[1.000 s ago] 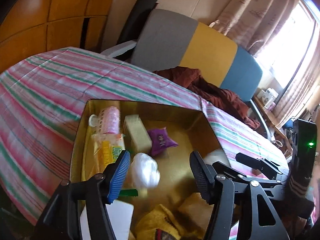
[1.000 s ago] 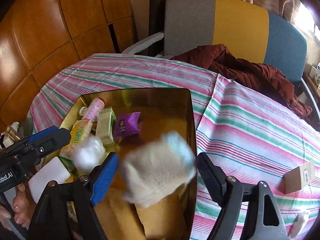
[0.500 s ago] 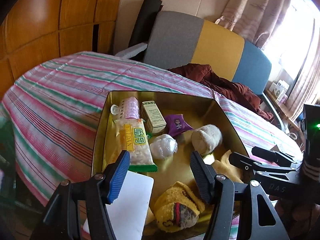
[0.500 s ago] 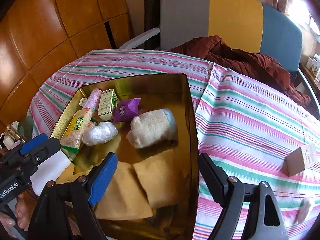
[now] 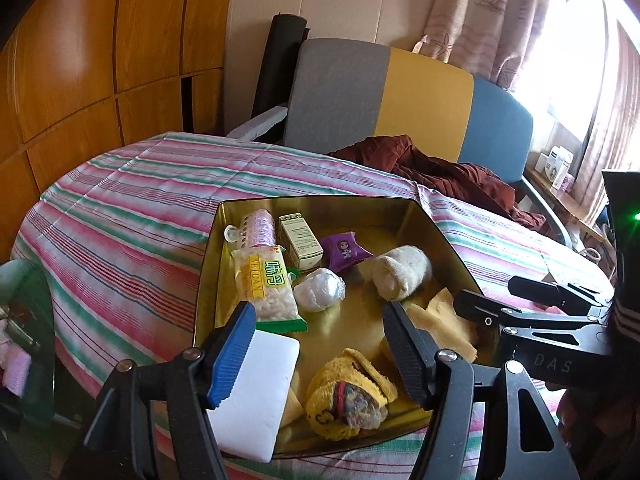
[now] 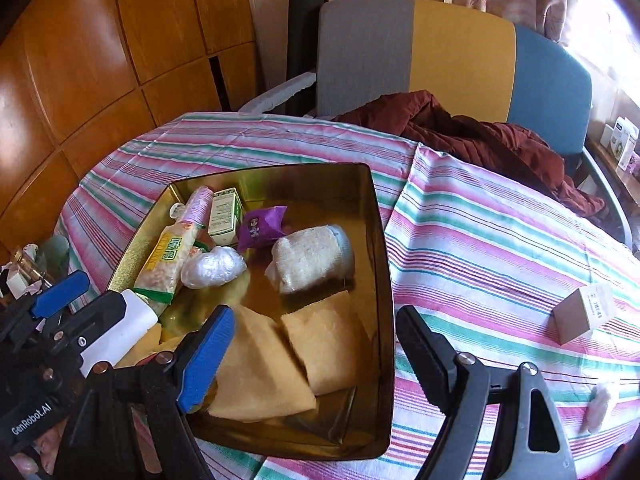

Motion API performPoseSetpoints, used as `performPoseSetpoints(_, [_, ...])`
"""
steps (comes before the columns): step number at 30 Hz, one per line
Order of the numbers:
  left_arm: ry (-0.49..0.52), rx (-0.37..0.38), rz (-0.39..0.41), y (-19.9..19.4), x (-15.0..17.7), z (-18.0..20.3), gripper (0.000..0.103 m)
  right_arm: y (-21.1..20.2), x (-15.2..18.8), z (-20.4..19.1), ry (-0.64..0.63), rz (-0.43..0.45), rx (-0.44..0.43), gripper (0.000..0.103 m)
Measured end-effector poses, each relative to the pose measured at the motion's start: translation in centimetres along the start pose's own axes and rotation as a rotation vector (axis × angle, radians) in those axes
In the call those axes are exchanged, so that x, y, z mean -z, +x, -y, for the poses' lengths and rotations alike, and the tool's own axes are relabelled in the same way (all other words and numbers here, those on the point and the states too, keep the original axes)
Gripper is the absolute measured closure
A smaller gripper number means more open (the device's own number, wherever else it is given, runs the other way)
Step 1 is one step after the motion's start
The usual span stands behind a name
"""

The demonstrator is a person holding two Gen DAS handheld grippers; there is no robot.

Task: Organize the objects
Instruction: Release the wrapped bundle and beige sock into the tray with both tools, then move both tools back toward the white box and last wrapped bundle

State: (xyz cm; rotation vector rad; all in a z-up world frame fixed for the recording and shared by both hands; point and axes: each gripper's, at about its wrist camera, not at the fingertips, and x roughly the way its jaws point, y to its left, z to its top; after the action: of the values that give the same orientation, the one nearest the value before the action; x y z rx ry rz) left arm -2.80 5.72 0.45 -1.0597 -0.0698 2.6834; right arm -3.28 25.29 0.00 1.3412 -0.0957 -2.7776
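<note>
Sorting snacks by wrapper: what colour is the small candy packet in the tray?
Purple candy packet, clearest in the left wrist view.

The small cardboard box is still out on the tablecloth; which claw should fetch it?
Right, probably. The cardboard box lies just beyond the empty right claw, on its outer side. The left claw, opening and empty, hangs over the gold tray.
</note>
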Motion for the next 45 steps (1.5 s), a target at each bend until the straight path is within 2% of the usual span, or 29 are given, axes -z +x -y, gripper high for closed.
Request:
performPoseSetpoints(16, [0.041,0.025,-0.009,-0.9,0.9,1.8,0.032,-1.5,1.5,0.9,0.030,0.008,0.026,0.019])
performPoseSetpoints(25, [0.085,0.047,-0.022,-1.0,1.1,3.6,0.030,-2.7,2.7,4.3,0.081,0.007,0.078,0.019])
performPoseSetpoints(37, [0.142,0.093,-0.035,-1.1,1.2,6.3,0.030,-4.0,4.9,14.9,0.270,-0.050,0.256,0.019])
performPoseSetpoints(45, [0.166,0.125,-0.050,-0.8,1.1,7.8,0.029,-6.7,6.5,25.2,0.458,-0.081,0.407,0.019])
